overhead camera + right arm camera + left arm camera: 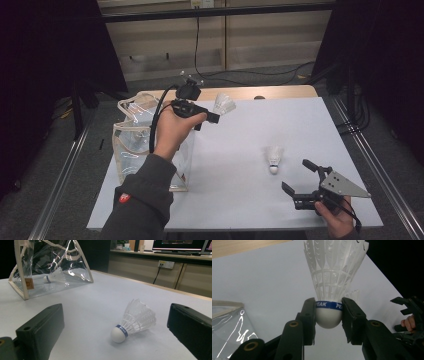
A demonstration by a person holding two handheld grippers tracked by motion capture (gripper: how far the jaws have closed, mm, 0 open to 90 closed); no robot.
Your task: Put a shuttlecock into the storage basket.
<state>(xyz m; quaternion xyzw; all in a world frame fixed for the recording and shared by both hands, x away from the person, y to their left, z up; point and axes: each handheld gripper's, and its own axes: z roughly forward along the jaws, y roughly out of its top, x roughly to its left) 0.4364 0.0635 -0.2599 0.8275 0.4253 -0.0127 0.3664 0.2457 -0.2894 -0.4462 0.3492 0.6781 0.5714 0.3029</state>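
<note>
**Shuttlecock up in my left jaws**

My left gripper (328, 315) clamps a white shuttlecock (332, 277) by its cork, held above the table (240, 130) beside the clear bag (131, 135). My right gripper (301, 181) rests wide open near a second shuttlecock (136, 320) lying on the table

The left hand-held gripper (212, 116) is hanging above the tabletop (300, 120), clamping a white shuttlecock (223, 104) at its tip, just right of the clear bag (131, 142); a second shuttlecock (273, 159) is lying on the tabletop, cork toward the near edge; the right hand-held gripper (298, 176) is resting near it, jaws standing apart.
</note>
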